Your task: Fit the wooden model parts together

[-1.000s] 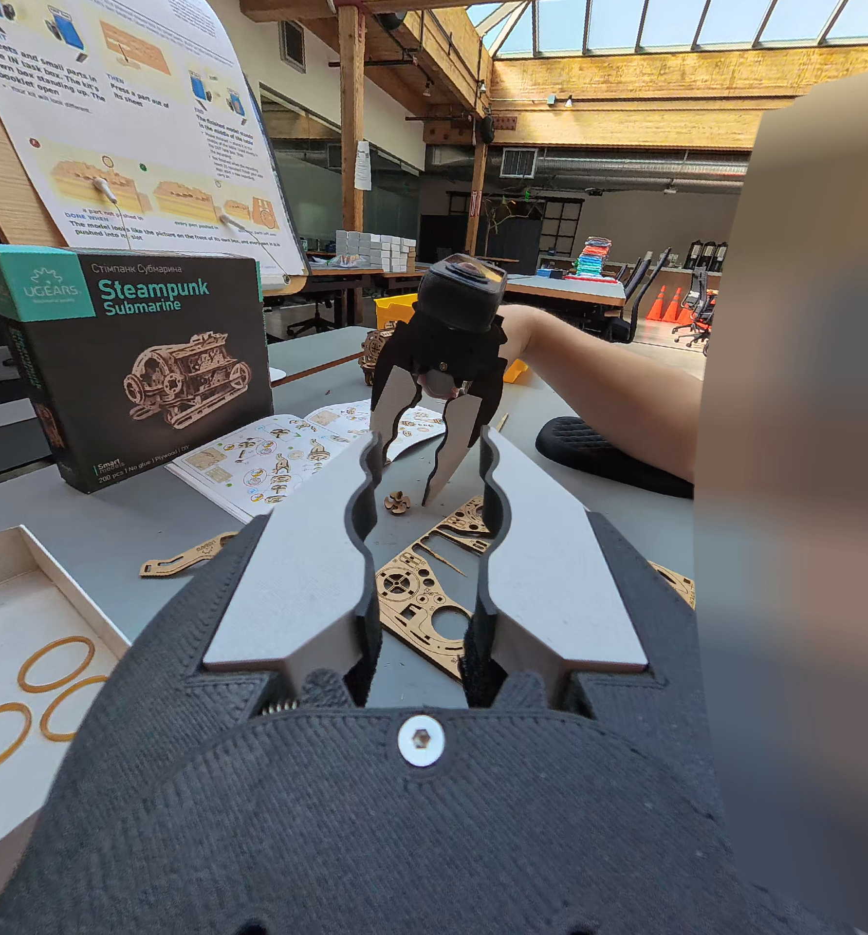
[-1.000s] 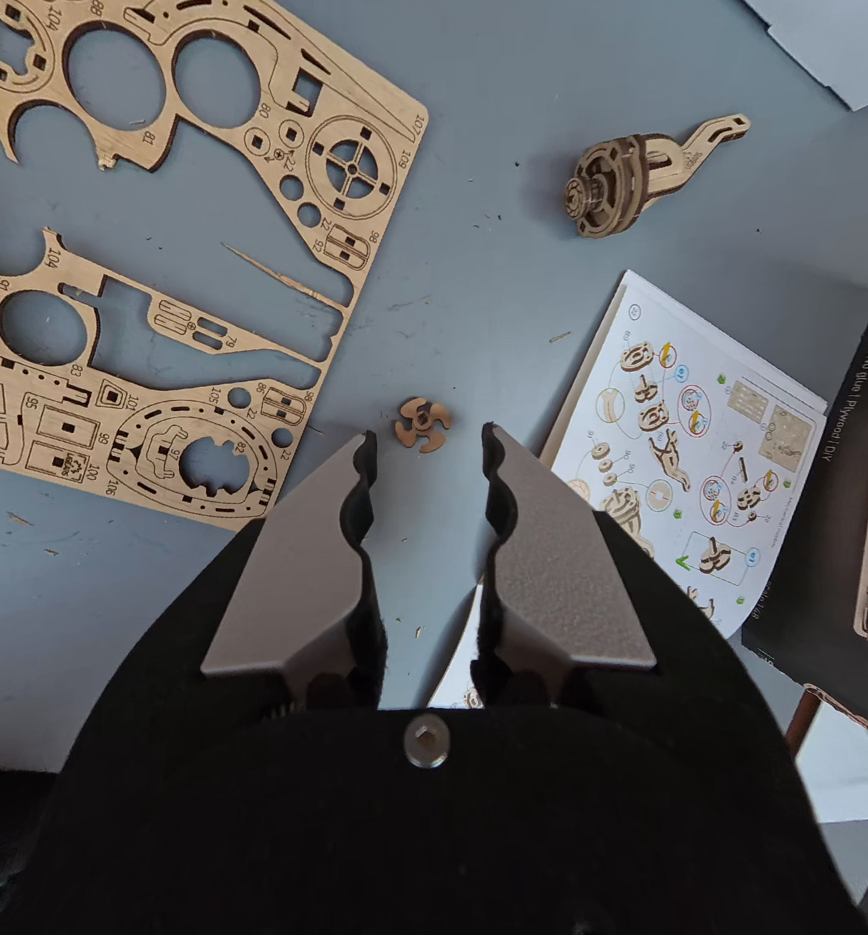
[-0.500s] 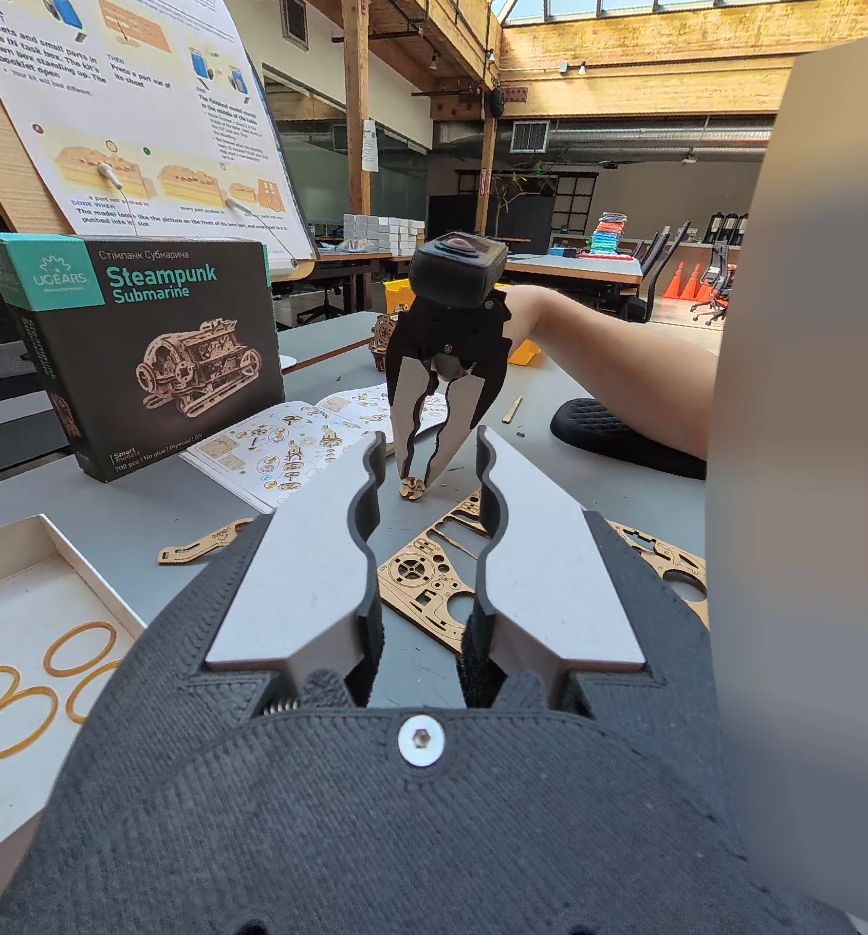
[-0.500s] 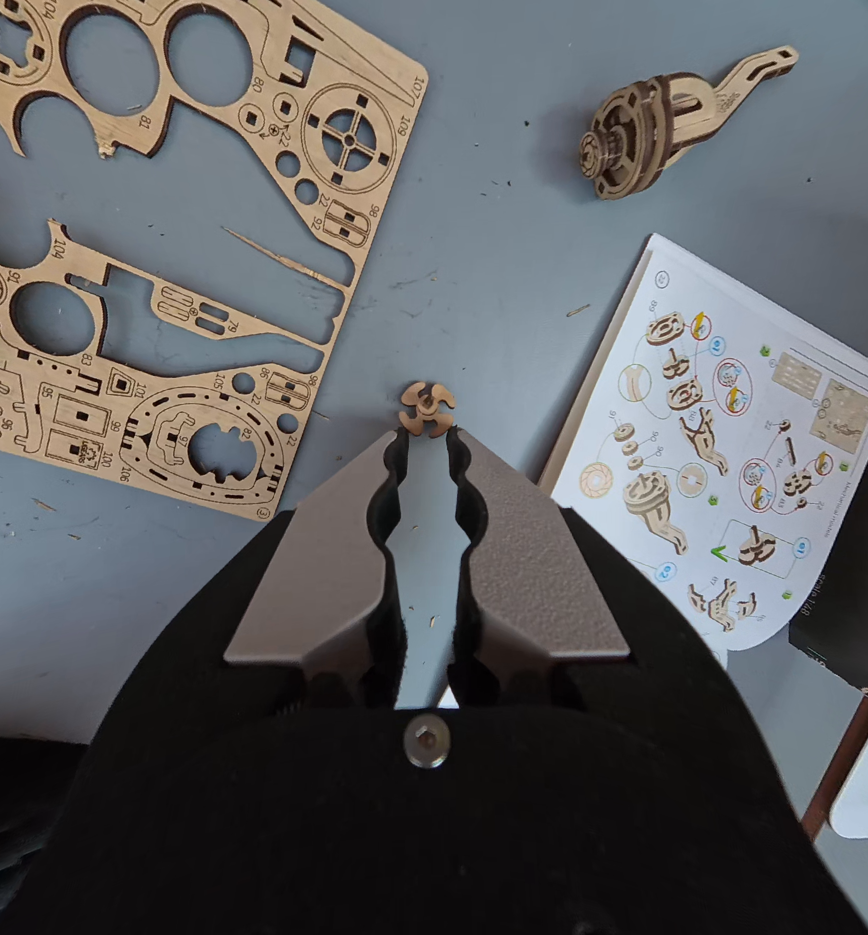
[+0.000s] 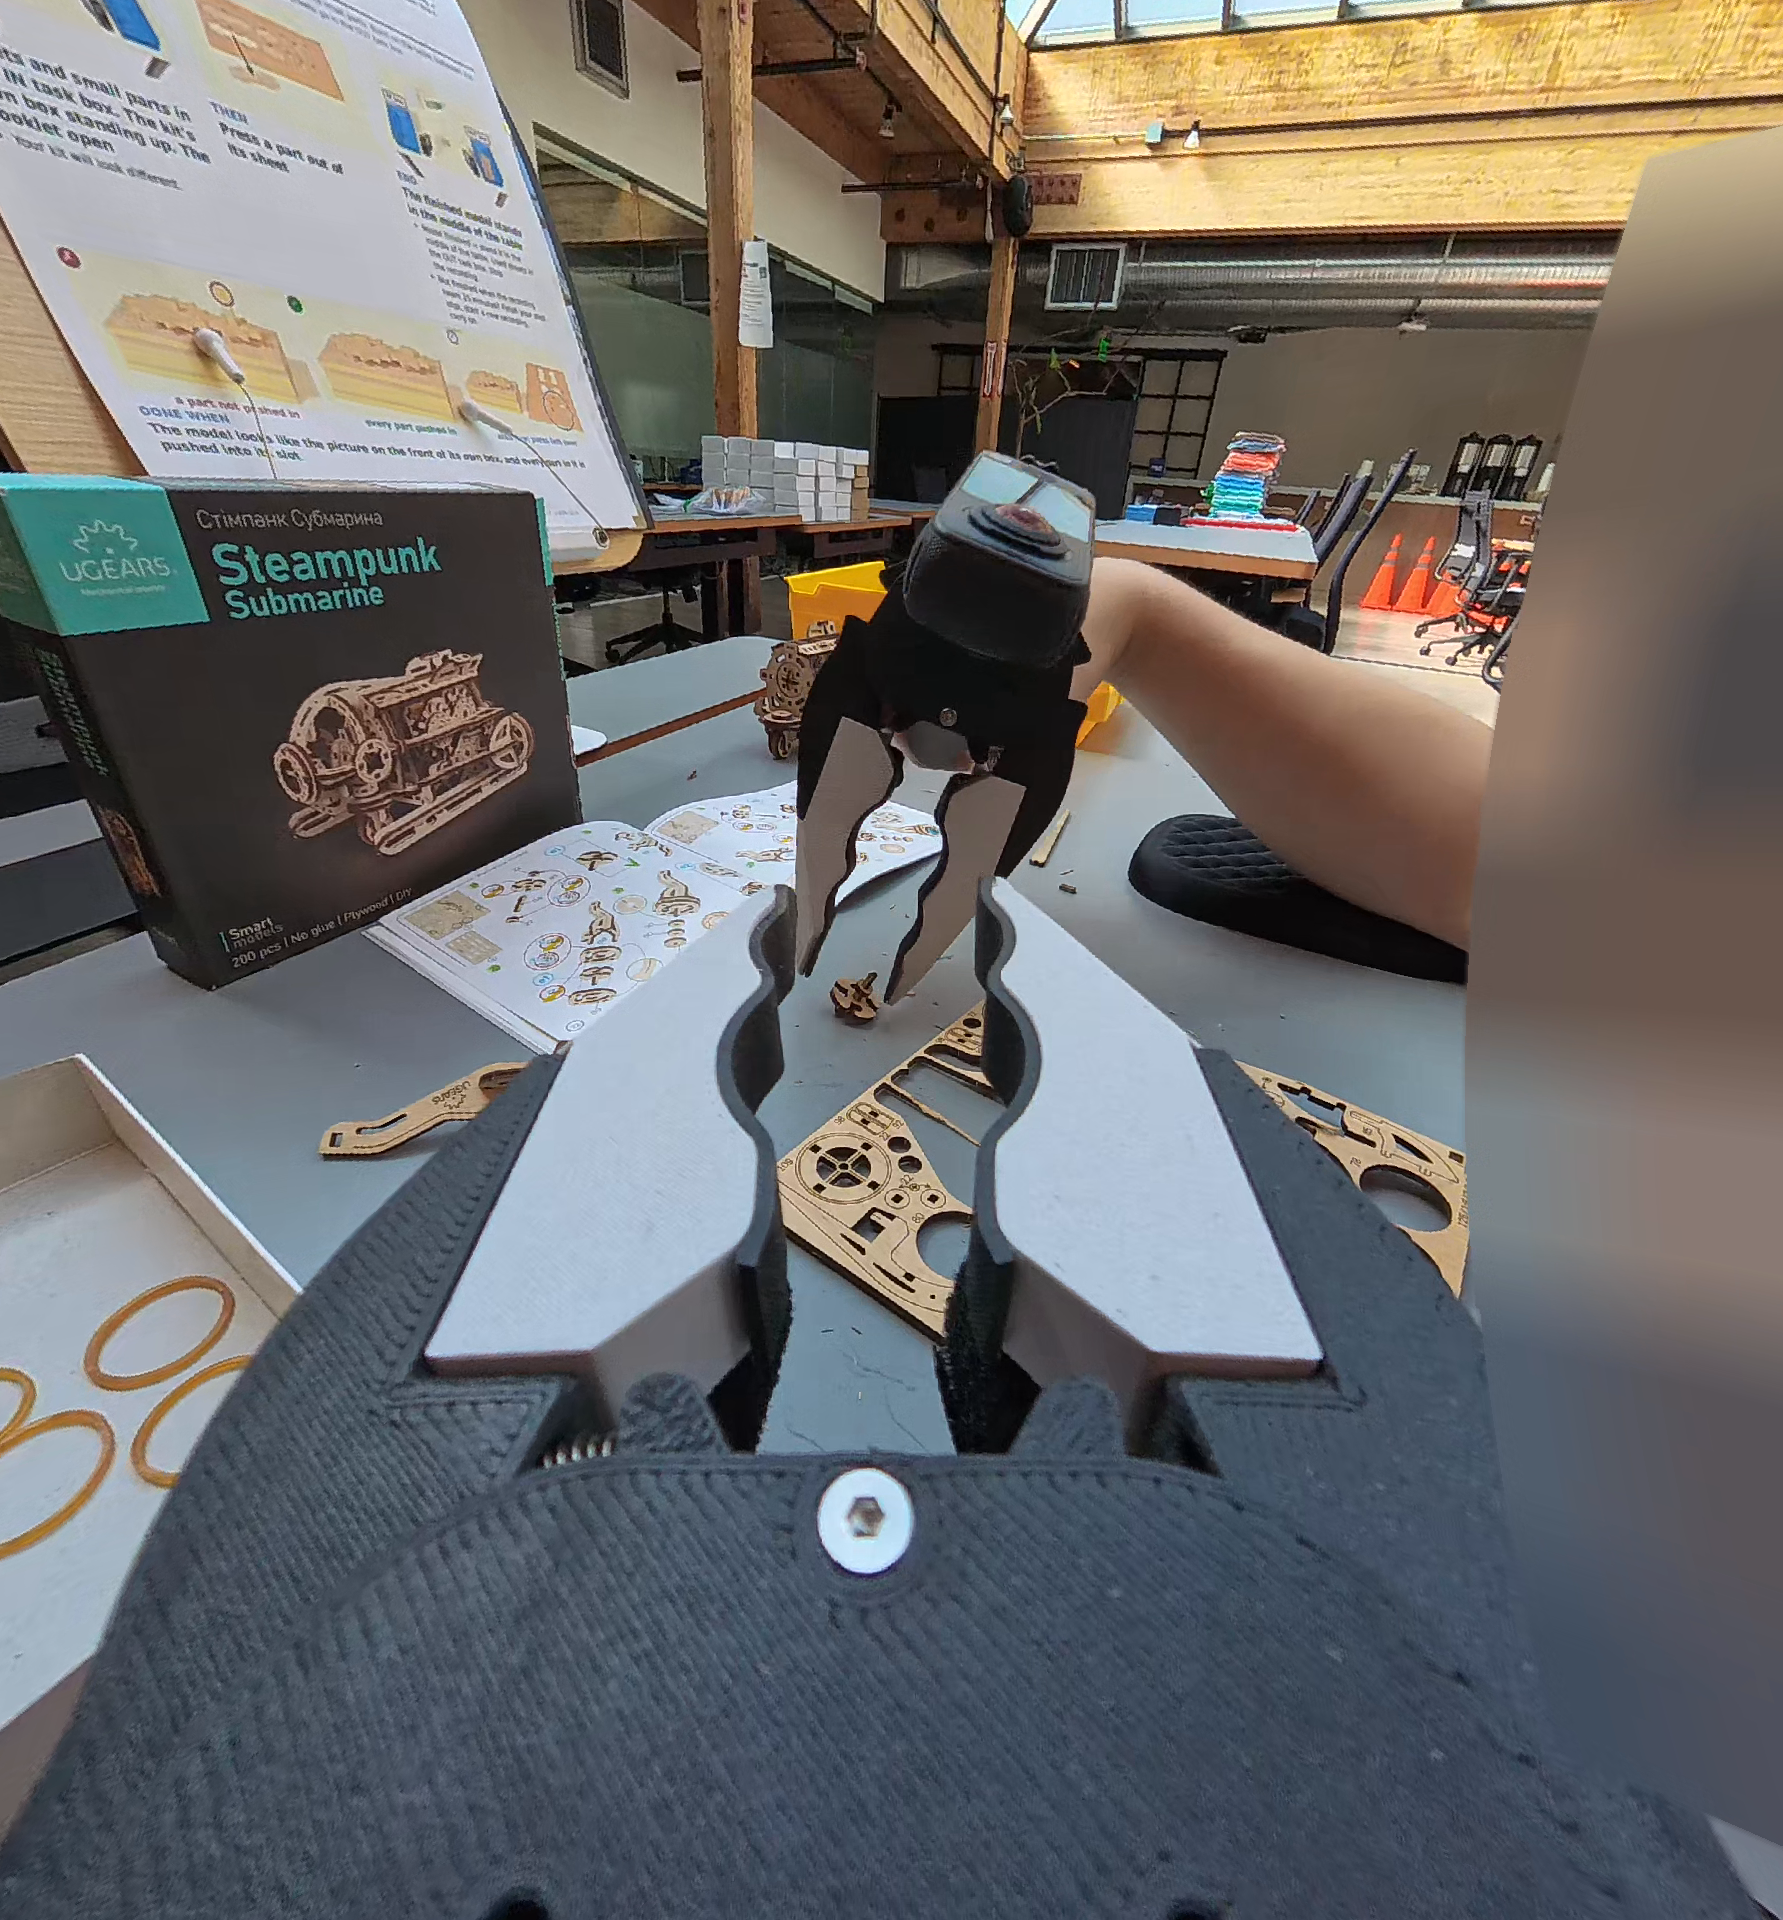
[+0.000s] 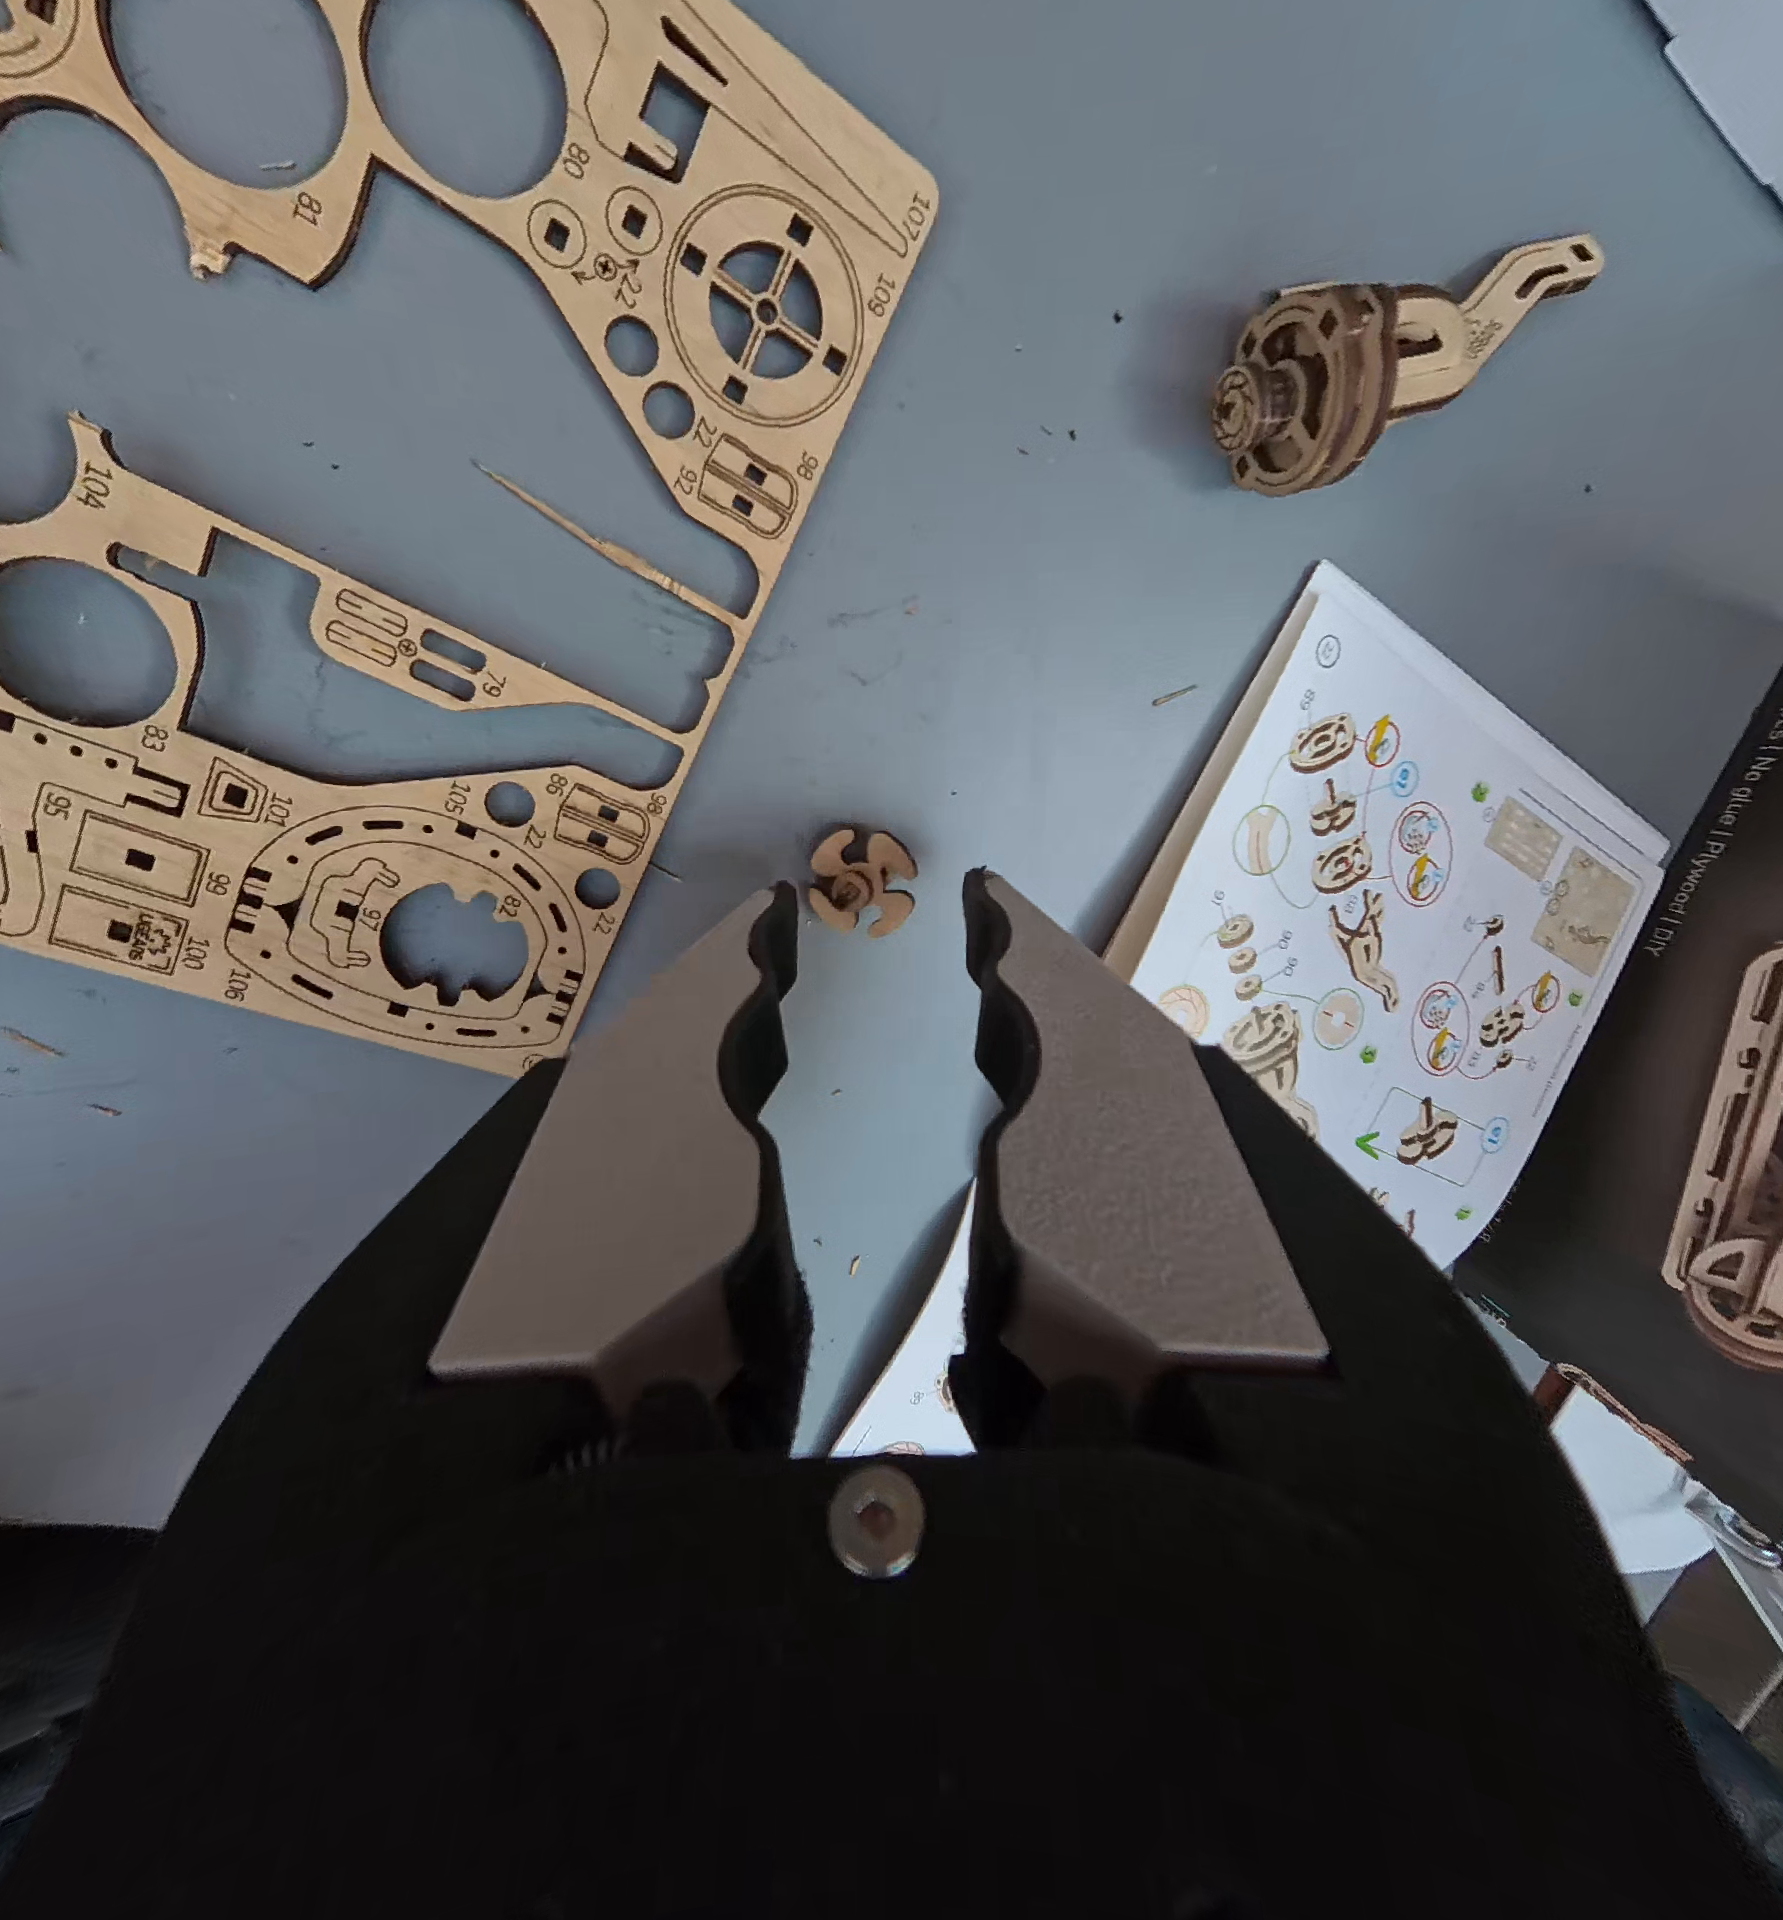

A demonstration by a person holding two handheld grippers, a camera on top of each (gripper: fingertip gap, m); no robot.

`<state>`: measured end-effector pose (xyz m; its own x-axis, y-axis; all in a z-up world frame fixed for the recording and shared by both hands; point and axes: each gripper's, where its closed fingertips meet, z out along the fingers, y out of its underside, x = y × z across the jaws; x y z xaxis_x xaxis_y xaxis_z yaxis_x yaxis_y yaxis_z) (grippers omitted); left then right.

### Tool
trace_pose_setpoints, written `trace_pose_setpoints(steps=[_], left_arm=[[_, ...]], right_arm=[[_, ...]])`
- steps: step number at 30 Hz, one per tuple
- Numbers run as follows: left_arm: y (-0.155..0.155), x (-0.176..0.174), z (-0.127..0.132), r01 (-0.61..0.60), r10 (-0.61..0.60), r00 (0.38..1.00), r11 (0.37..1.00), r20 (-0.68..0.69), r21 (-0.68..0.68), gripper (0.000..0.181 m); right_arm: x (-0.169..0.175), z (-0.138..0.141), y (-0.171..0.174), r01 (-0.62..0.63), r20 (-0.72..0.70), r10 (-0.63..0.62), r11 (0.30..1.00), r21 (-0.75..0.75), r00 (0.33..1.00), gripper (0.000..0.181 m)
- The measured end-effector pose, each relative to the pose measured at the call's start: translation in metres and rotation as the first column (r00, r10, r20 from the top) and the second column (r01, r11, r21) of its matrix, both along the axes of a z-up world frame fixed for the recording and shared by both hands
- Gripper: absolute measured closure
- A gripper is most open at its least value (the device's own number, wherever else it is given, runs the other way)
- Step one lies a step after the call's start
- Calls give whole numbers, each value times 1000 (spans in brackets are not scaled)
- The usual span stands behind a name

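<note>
Right gripper [image 6: 879,894] points down at the grey table [image 6: 1022,520], jaws apart, nothing held. Small wooden propeller part [image 6: 859,881] lies on the table just past the fingertips, between them but nearer the left finger; can't tell if it touches that tip. In the left wrist view the same gripper [image 5: 856,966] stands tip-down over the propeller part [image 5: 855,1000], which sits close to the right-hand tip.

From the part, in the right wrist view:
- 9 to 11 o'clock: flat plywood sheet [image 6: 430,727] with many cutouts, lying on the table, near edge just beside the left finger.
- 1 o'clock, well apart: built wooden subassembly [image 6: 1323,390], round drum with a slotted arm, resting on its side.
- 3 o'clock: open instruction booklet [image 6: 1386,935], its corner running under the right finger.
- 3 to 4 o'clock, beyond the booklet: dark kit box [image 6: 1749,1039].

Left gripper [image 5: 882,925] hovers above the table, jaws apart, empty, aimed at the right gripper. Plywood sheet [image 5: 866,1195] shows below its fingers. At 9 o'clock a loose wooden strip [image 5: 409,1117] lies flat; at 8 o'clock a white tray [image 5: 191,1174] holds rubber bands [image 5: 160,1330]. Kit box [image 5: 274,717] stands upright at 10 o'clock, booklet [image 5: 596,925] open in front of it, printed instruction board [image 5: 274,229] propped behind. A forearm [image 5: 1302,748] reaches in from 2 o'clock over a black pad [image 5: 1271,894].
</note>
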<state>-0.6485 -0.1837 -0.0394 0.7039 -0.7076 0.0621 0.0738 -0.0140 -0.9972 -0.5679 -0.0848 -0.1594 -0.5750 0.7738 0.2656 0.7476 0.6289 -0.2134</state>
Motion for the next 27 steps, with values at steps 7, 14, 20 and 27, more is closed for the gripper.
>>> trace_pose_setpoints(steps=[7, 14, 20, 27], left_arm=[[0, 1, 0, 4, -4, 1000, 1000, 0, -2, 149], [0, 1, -1, 6, -6, 1000, 1000, 1, -4, 150], [-1, 2, -2, 11, -11, 1000, 1000, -8, -3, 152], [0, 2, -2, 13, -13, 1000, 1000, -2, -7, 152]], right_arm=[[-1, -3, 3, 26, 51, -30, 996, 87, 998, 150], [1, -6, 5, 83, 75, -88, 995, 62, 993, 161], [3, -6, 1, 138, 89, -134, 990, -40, 987, 152], [-1, -2, -2, 136, 57, -133, 989, -65, 989, 150]])
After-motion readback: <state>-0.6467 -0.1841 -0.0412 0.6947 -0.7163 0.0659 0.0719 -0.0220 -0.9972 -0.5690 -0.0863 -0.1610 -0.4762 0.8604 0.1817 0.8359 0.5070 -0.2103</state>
